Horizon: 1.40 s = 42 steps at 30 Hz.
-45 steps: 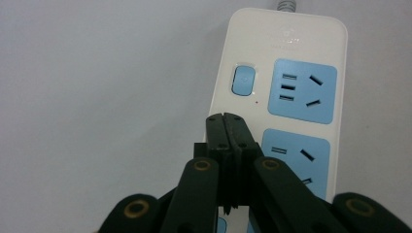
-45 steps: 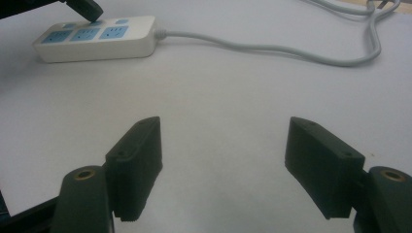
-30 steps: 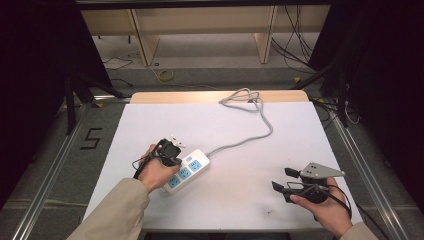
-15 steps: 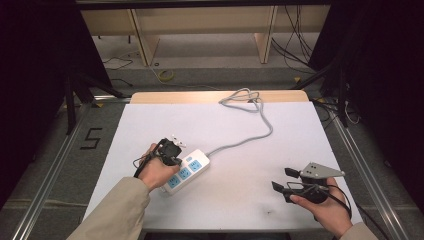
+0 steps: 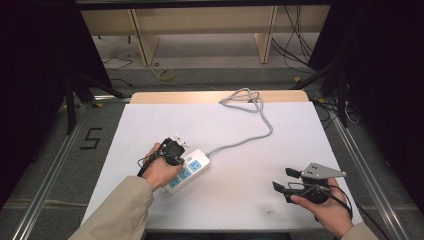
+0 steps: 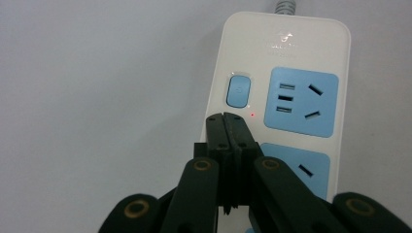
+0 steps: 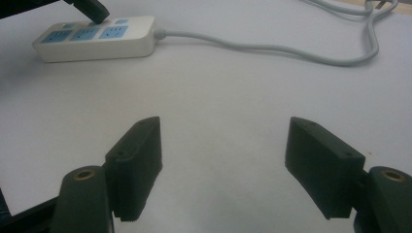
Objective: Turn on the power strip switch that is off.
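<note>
Two grippers are in play. At lower left of the high view, the left gripper (image 6: pixel 228 121) has its jaws pressed together, empty, tips poised just below the blue switch (image 6: pixel 239 90) of the white power strip (image 5: pixel 187 170) (a small red light (image 6: pixel 253 115) glows beside it). The step looks like pressing that switch; next calls for a short forward nudge onto it. The right gripper (image 7: pixel 223 160) rests wide open at lower right.
</note>
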Available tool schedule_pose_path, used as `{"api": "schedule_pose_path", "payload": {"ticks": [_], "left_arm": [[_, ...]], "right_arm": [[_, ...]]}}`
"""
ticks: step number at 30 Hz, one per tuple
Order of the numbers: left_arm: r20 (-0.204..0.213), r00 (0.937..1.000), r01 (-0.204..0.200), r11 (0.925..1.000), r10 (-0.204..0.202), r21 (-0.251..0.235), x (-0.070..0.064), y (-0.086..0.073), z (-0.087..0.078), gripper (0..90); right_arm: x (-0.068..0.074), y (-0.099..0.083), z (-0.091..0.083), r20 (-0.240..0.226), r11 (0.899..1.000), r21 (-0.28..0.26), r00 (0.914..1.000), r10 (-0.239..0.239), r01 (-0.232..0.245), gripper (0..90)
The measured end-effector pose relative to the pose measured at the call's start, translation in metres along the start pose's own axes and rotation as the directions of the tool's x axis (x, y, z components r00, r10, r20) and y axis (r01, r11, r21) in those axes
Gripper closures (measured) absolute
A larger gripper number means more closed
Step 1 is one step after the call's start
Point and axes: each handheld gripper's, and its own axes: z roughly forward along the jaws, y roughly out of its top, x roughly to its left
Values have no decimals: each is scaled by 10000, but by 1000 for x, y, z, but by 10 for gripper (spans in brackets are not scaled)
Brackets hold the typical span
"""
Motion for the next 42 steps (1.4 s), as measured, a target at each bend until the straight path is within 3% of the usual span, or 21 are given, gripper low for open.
{"api": "schedule_pose_path", "payload": {"ticks": [24, 28, 42], "left_arm": [[-19, 10000, 65, 9998, -65, 208, 0, 1, -1, 900], [-116, 9999, -85, 9997, 88, 245, -2, 1, -1, 900], [107, 9998, 167, 9998, -168, 89, 0, -2, -1, 900]], "right_arm": [[1, -1, -3, 77, 10000, -21, 10000, 62, -62, 296], [1, -1, -3, 99, 10000, -14, 9999, 88, -88, 296], [1, -2, -3, 97, 10000, -3, 9999, 88, -88, 296]]}}
